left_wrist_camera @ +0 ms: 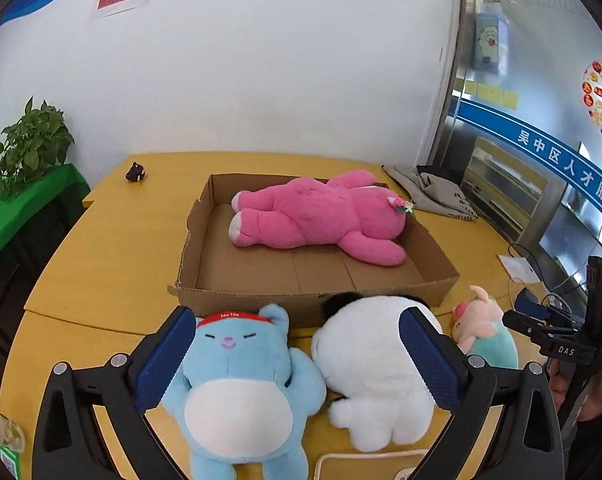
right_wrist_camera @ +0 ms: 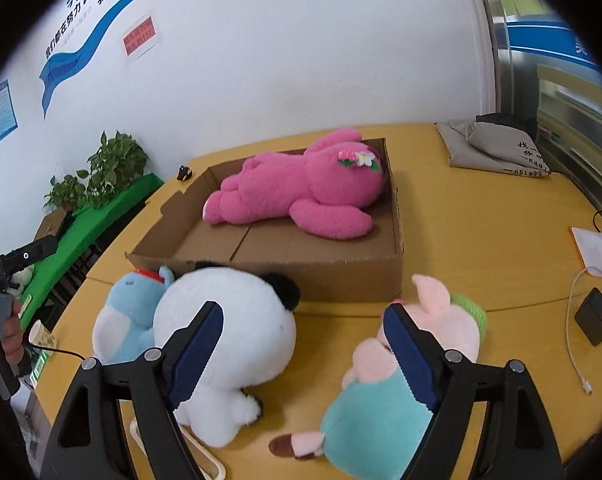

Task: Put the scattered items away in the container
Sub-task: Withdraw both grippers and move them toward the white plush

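Observation:
A shallow cardboard box point(left_wrist_camera: 237, 298) point(right_wrist_camera: 341, 276) sits mid-table with a large pink plush bear point(left_wrist_camera: 321, 216) point(right_wrist_camera: 301, 192) lying inside. In front of the box lie a blue plush cat point(left_wrist_camera: 241, 380) point(right_wrist_camera: 125, 312), a white panda plush point(left_wrist_camera: 369, 372) point(right_wrist_camera: 229, 320) and a small pink pig plush in a teal outfit point(left_wrist_camera: 485, 332) point(right_wrist_camera: 413, 360). My left gripper point(left_wrist_camera: 297, 312) hovers open above the blue cat and the panda. My right gripper point(right_wrist_camera: 304, 307) hangs open between the panda and the pig. Neither gripper's pads press on anything.
A grey cloth bag point(right_wrist_camera: 497, 148) lies at the far right of the yellow table point(right_wrist_camera: 481, 240). A small black figure point(left_wrist_camera: 136, 172) stands at the far left. Paper, a black charger point(right_wrist_camera: 595, 316) and a white cable lie at right. Potted plants point(left_wrist_camera: 29, 144) stand on a green-covered bench.

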A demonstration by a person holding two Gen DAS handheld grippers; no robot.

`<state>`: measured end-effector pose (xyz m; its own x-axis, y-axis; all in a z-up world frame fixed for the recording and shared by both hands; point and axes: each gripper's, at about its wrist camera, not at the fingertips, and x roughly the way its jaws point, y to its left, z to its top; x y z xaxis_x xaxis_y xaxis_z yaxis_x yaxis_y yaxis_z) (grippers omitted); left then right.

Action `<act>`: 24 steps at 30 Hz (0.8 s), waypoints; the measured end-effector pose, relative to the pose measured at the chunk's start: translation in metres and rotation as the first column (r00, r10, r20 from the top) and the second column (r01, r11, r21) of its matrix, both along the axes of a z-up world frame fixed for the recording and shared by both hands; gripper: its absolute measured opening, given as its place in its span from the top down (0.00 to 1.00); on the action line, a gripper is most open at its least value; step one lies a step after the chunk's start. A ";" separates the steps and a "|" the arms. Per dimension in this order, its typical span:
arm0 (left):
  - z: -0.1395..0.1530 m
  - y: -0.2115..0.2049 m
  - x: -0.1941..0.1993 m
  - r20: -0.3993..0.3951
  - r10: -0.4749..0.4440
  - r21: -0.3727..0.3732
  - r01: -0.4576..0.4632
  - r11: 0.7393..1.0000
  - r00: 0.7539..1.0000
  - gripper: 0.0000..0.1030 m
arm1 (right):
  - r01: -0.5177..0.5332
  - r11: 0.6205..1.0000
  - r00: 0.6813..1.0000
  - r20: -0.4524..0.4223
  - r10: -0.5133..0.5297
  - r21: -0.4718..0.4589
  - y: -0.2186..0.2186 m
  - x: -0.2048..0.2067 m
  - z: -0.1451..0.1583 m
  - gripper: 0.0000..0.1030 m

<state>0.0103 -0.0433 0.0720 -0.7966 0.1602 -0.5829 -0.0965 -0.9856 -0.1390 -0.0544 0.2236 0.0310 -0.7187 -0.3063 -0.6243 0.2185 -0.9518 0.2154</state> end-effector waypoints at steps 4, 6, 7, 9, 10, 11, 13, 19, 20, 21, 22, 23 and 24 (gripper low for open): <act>-0.011 0.010 0.015 0.006 -0.025 0.000 0.025 1.000 1.000 0.00 | 0.014 0.999 0.999 0.043 -0.013 -0.036 0.001 0.014 -0.015 0.20; -0.016 0.011 0.018 0.016 -0.019 0.000 0.019 1.000 1.000 0.00 | 0.016 0.999 0.999 0.047 -0.014 -0.028 -0.001 0.019 -0.018 0.20; -0.018 0.010 0.018 0.023 -0.014 0.007 0.014 1.000 1.000 0.00 | 0.014 1.000 0.999 0.039 -0.013 -0.019 -0.002 0.021 -0.017 0.20; -0.021 0.009 0.021 0.030 -0.017 0.031 0.016 0.999 0.999 0.00 | 0.001 1.000 1.000 0.023 -0.001 -0.012 -0.005 0.026 -0.013 0.20; -0.023 0.009 0.023 0.033 -0.018 0.039 0.017 0.999 0.999 0.00 | -0.008 1.000 1.000 0.018 0.008 -0.013 -0.008 0.028 -0.011 0.20; -0.024 0.010 0.024 0.038 -0.018 0.046 0.017 0.999 0.999 0.00 | -0.017 1.000 1.000 0.014 0.017 -0.015 -0.010 0.030 -0.011 0.20; -0.025 0.011 0.026 0.044 -0.030 0.062 0.027 0.998 0.999 0.00 | -0.036 0.999 0.999 0.015 0.036 -0.013 -0.014 0.033 -0.011 0.20; -0.024 0.018 0.026 0.046 -0.043 0.067 0.040 0.997 0.998 0.00 | -0.057 0.998 0.998 0.023 0.057 -0.003 -0.023 0.035 -0.015 0.20; -0.024 0.019 0.026 0.047 -0.047 0.069 0.044 0.997 0.998 0.00 | -0.058 0.998 0.998 0.021 0.058 -0.003 -0.023 0.036 -0.015 0.20; -0.025 0.019 0.026 0.048 -0.048 0.068 0.045 0.997 0.998 0.00 | -0.057 0.998 0.998 0.018 0.058 -0.004 -0.023 0.037 -0.014 0.20; -0.026 0.020 0.025 0.049 -0.047 0.067 0.044 0.997 0.998 0.00 | -0.058 0.998 0.998 0.016 0.058 -0.008 -0.022 0.037 -0.014 0.20; -0.028 0.021 0.024 0.054 -0.044 0.067 0.040 0.997 0.998 0.00 | -0.059 0.998 0.998 0.016 0.060 -0.013 -0.022 0.038 -0.014 0.20; -0.030 0.021 0.023 0.061 -0.042 0.069 0.038 0.997 0.997 0.00 | -0.061 0.998 0.998 0.020 0.061 -0.015 -0.021 0.038 -0.015 0.20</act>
<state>0.0336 -0.0226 0.0420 -0.7515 0.2321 -0.6175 -0.1246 -0.9692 -0.2126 -0.0169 0.2022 0.0161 -0.6854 -0.3577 -0.6342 0.2711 -0.9338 0.2337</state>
